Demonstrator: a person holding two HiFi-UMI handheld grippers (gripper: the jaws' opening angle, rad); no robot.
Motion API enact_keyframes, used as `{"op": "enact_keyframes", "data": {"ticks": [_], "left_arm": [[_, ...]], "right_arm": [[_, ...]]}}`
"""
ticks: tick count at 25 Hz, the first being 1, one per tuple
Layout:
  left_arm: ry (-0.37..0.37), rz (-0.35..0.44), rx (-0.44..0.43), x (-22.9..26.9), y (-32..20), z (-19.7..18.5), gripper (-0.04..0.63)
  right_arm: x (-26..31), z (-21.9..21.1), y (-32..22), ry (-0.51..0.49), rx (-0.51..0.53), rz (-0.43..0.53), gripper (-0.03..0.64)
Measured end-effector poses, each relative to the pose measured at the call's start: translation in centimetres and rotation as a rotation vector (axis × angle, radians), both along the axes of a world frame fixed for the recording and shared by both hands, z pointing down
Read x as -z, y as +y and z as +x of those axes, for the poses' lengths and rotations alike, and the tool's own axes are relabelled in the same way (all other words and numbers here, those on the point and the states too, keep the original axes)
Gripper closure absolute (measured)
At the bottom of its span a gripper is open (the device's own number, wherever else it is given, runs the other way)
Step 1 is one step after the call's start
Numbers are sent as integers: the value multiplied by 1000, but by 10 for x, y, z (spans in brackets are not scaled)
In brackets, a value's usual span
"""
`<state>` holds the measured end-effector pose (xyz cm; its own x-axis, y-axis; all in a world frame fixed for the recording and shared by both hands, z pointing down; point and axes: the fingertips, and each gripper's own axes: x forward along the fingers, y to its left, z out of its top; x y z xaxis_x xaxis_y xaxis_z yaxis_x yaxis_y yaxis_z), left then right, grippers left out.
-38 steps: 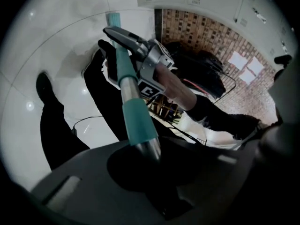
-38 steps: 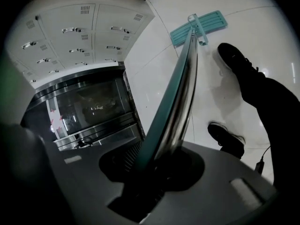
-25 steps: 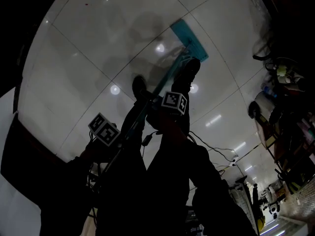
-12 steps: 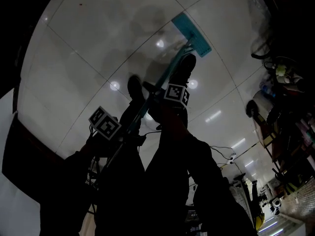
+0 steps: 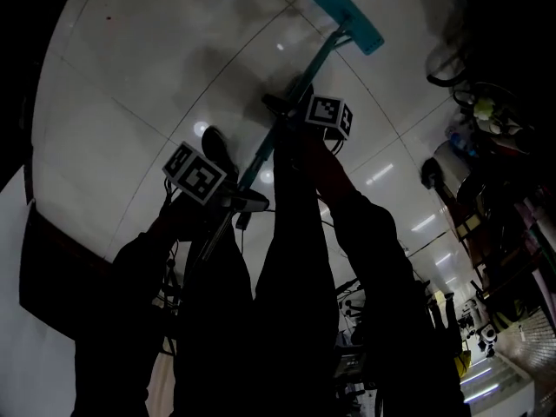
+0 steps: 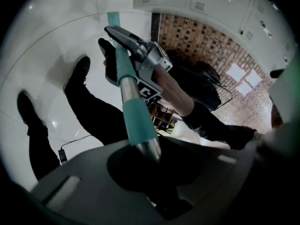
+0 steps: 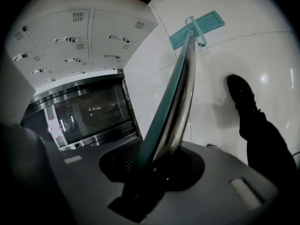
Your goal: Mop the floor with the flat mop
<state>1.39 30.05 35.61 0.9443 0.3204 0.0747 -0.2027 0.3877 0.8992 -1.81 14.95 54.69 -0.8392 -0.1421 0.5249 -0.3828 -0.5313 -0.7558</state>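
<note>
- The floor (image 5: 130, 85) is of large, glossy white tiles with dark joints, and lamps are reflected in it.
- A wall of white lockers (image 7: 84, 36) stands at the far left in the right gripper view, above a dark glass front with a metal frame (image 7: 89, 114).
- A brick wall (image 6: 206, 41) shows at the far right in the left gripper view.
- The person's legs (image 5: 287, 259) in dark trousers fill the near middle of the head view.
- The flat mop (image 5: 308, 76) runs slanted from the grippers away to the far right. Its teal mop head (image 5: 345, 16) lies flat on the floor, well ahead of the feet.
- The right gripper (image 5: 280, 111) is further along the handle, and its fingers are closed on the metal tube.
- The left gripper (image 5: 233, 200) is nearer the person. Its fingers grasp the top end of the handle, where the teal sleeve (image 6: 136, 121) ends in bare metal.
- Two dark shoes (image 6: 79, 71) stand on the floor to the left of the handle.
- A small black plug with a thin cable (image 6: 63, 151) lies on the tiles near the legs.
</note>
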Motion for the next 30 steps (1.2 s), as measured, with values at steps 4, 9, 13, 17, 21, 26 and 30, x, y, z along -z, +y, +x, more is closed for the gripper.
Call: {"op": "enact_keyframes", "data": {"ticks": [4,9,13,17,21,26,30], "left_arm": [[-20,7,-20,-14,-56,49,523],[-24,22,-51,-24,-111,106,525],[1,23,-34,-28,-150,140,526],[10,25,-25,-34,-164,165,532],[-8,22,-43,-35,-162,170,534],[0,11,-26,-22,-145,146,534],[2,33,-44,-15,-111,119,534]], "right_arm": [[-5,53,-66,7,-11,24,474],[-14,115,-123,29,-34,32,472],[-20,149,-165,53,-12,55,472],[-24,171,-181,52,2,66,471],[-22,177,-182,47,-6,71,472],[-14,157,-161,47,-26,65,471],[0,131,-130,26,-18,71,471]]}}
